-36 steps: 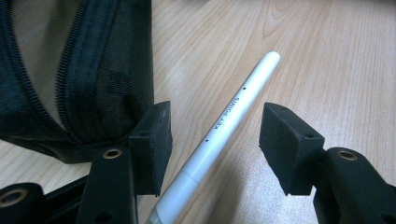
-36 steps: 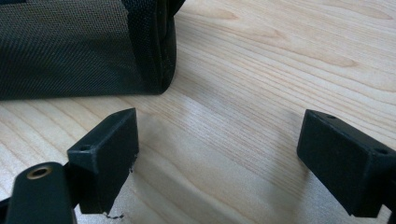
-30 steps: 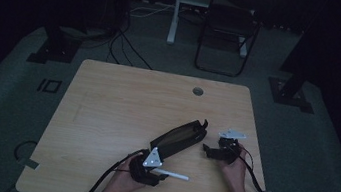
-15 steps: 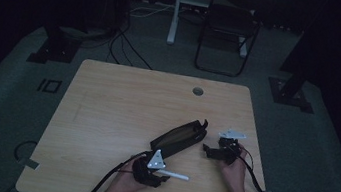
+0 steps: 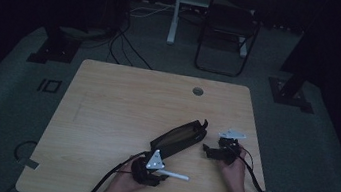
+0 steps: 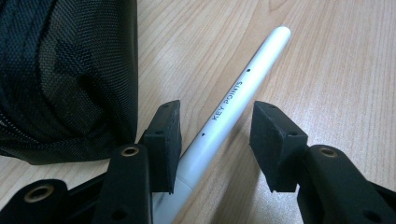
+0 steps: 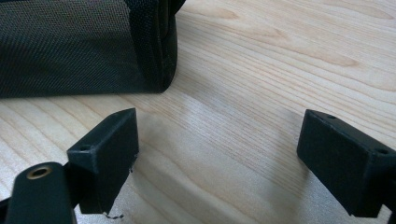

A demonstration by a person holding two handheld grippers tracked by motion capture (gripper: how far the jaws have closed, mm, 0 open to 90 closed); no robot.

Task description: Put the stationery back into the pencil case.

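A black fabric pouch lies slantwise on the wooden table, right of the middle. Just in front of it rests a white pen printed "KEY POINTS". My left gripper is open, its jaws standing either side of the pen's shaft without clamping it; the pouch lies just to their left. My right gripper is open near the pouch's right end, with only bare wood between its jaws. In the right gripper view, the pouch's end lies a short way ahead.
A round cable hole sits near the table's far edge. Beyond the table, a dark chair and a white desk leg stand on the floor, with cables trailing nearby. The table's left half is bare wood.
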